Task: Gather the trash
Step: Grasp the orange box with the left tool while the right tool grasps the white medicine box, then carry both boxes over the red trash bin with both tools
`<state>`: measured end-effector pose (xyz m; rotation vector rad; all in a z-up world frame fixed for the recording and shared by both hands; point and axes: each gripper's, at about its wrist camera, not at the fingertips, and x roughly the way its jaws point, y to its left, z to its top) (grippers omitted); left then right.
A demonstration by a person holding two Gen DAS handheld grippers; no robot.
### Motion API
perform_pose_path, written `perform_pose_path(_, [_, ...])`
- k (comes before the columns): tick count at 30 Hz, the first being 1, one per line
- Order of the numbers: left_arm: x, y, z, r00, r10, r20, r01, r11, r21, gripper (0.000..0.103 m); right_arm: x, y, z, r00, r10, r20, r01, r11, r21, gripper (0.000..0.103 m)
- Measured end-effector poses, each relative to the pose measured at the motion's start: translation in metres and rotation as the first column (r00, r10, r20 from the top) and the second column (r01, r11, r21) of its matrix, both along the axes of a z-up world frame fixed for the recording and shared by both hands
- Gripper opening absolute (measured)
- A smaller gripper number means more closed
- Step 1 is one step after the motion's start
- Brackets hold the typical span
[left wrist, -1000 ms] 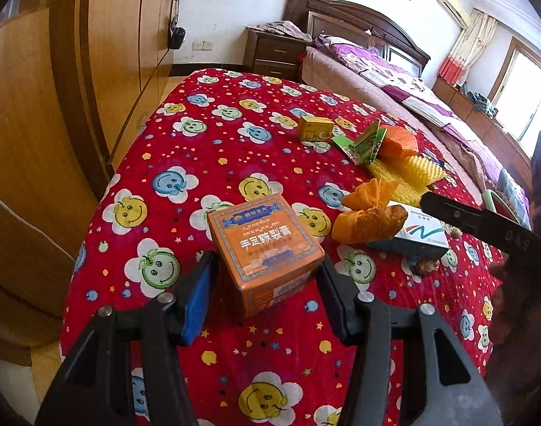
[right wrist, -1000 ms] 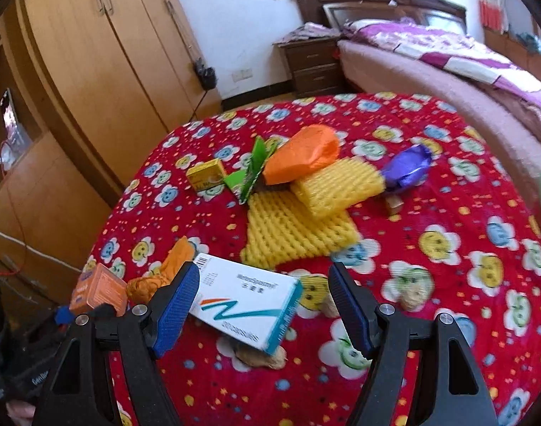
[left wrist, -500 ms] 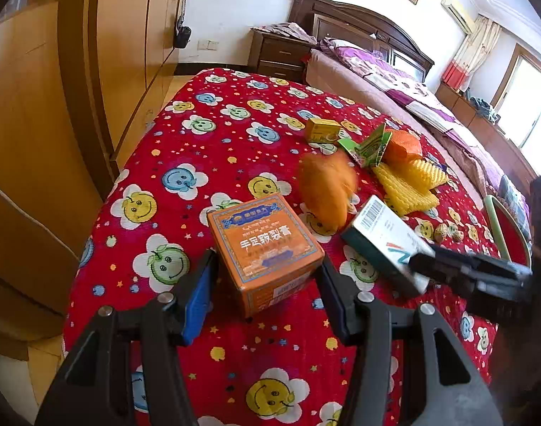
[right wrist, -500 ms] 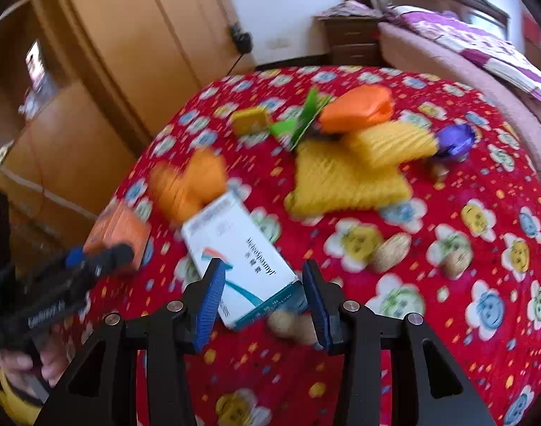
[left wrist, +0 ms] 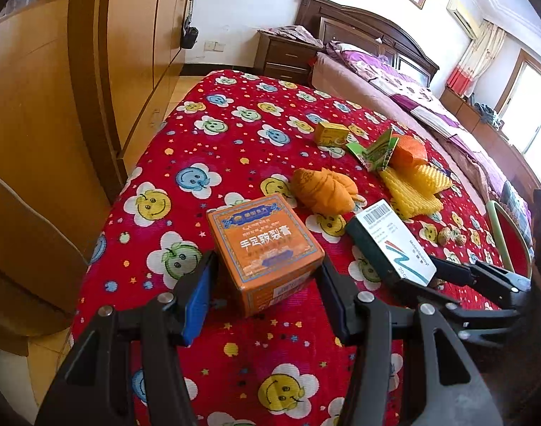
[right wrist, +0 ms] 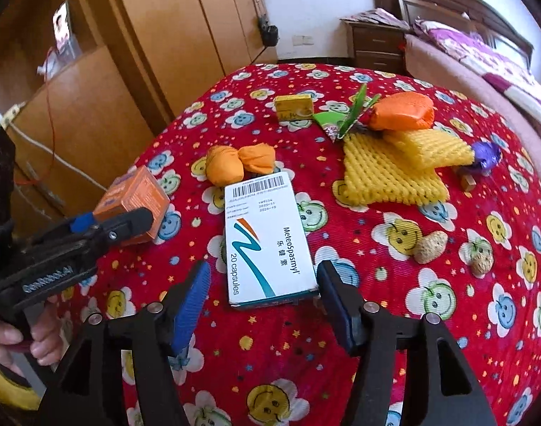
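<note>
Bedroom furniture rings the scene: wooden wardrobes on one side, a dark wooden bed (left wrist: 394,67) behind, and in the foreground a red cloth printed with smiley flowers (left wrist: 235,142), strewn with trash.

An orange square cardboard box (left wrist: 267,245) sits between the fingers of the left gripper (left wrist: 267,301); gaps show on both sides, so the pads are spread around it and not pressing. In the right wrist view the same box (right wrist: 134,200) lies just beyond that gripper's tip.

The right gripper (right wrist: 263,301) straddles the near end of a white flat medicine carton with a barcode (right wrist: 267,238). Its jaws have just been opening; the right pad sits at the carton's corner, while the left stands clear of it.

Just beyond the carton lies a crumpled orange wrapper (right wrist: 238,163). Farther off are 2 yellow foam nets (right wrist: 387,170), a small yellow box (right wrist: 293,106), a green folded packet (right wrist: 348,115), a purple wrapper (right wrist: 485,154) and 2 nut shells (right wrist: 430,246).
</note>
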<state>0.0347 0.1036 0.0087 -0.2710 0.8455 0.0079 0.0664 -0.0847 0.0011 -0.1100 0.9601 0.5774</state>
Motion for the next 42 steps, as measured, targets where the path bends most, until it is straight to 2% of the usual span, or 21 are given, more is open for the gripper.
perform_pose_path(3, [0.000, 0.001, -0.001, 1.000, 0.002, -0.003, -0.002, 1.000, -0.001, 0.057, -0.001, 0.000, -0.003, 1.000, -0.014, 0.010, 0.014, 1.000, 0.010, 0.063])
perform_pose_path(4, [0.001, 0.002, -0.001, 1.000, 0.003, -0.004, -0.003, 1.000, -0.002, 0.057, -0.001, 0.000, -0.004, 1.000, -0.017, 0.014, 0.017, 1.000, 0.012, 0.061])
perform_pose_path(5, [0.001, 0.003, -0.001, 1.000, 0.006, -0.005, -0.006, 1.000, -0.002, 0.057, -0.001, 0.001, -0.006, 1.000, -0.020, 0.016, 0.020, 1.000, 0.009, 0.053])
perform_pose_path(12, [-0.001, 0.003, 0.001, 1.000, 0.007, 0.001, -0.007, 1.000, -0.004, 0.057, -0.013, -0.010, -0.002, 0.999, -0.047, 0.020, 0.046, 0.997, 0.065, 0.052])
perform_pose_path(20, [-0.001, -0.005, 0.010, 1.000, -0.013, 0.022, 0.013, 1.000, -0.013, 0.057, -0.037, -0.048, 0.026, 0.988, -0.130, 0.081, 0.115, 0.980, 0.160, 0.052])
perform_pose_path(27, [0.002, -0.023, 0.016, 0.998, -0.056, 0.033, 0.056, 0.998, -0.005, 0.057, -0.051, -0.094, 0.047, 0.963, -0.245, 0.108, 0.214, 0.946, 0.243, 0.052])
perform_pose_path(42, [0.012, -0.064, 0.028, 0.988, -0.149, 0.043, 0.149, 0.989, -0.008, 0.057, -0.062, -0.168, 0.060, 0.899, -0.421, 0.117, 0.368, 0.874, 0.318, 0.052])
